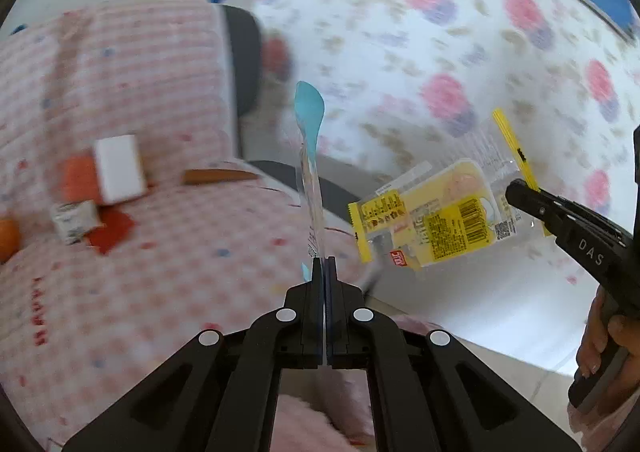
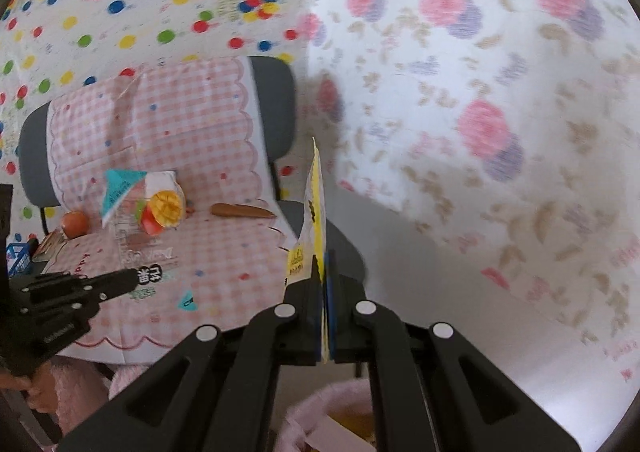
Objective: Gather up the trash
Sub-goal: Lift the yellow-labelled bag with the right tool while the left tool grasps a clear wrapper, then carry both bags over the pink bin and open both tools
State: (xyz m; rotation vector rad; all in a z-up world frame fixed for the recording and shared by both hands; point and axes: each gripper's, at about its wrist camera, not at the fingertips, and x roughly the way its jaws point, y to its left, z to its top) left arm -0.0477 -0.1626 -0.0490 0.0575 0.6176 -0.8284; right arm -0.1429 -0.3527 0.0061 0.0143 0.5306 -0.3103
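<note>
A pink fluffy basket (image 2: 340,408) is sitting low at the bottom edge, just under the right gripper (image 2: 323,276), and something yellowish is showing inside it, too blurred to name. A blue crate (image 2: 18,256) is peeking in at the far left edge, its contents hidden.

The left gripper (image 1: 324,264) is clenching a clear wrapper with a teal top (image 1: 310,156), the film standing up edge-on from between the closed fingers; from the other side it is showing fruit pictures (image 2: 140,208). The right gripper is clamping a yellow snack packet (image 1: 432,220), also edge-on in its own view (image 2: 316,204), held by one end so it is hanging out flat in the air.

Both grippers are pointing forward and somewhat downward, side by side, above the edge of a chair draped in a pink checked cloth (image 2: 200,132). A hand (image 1: 604,344) is gripping the right tool's handle.

On the cloth, a white box (image 1: 120,168), an orange fruit (image 2: 75,223) and a brown strip (image 1: 218,176) are lying well apart from the held wrappers
</note>
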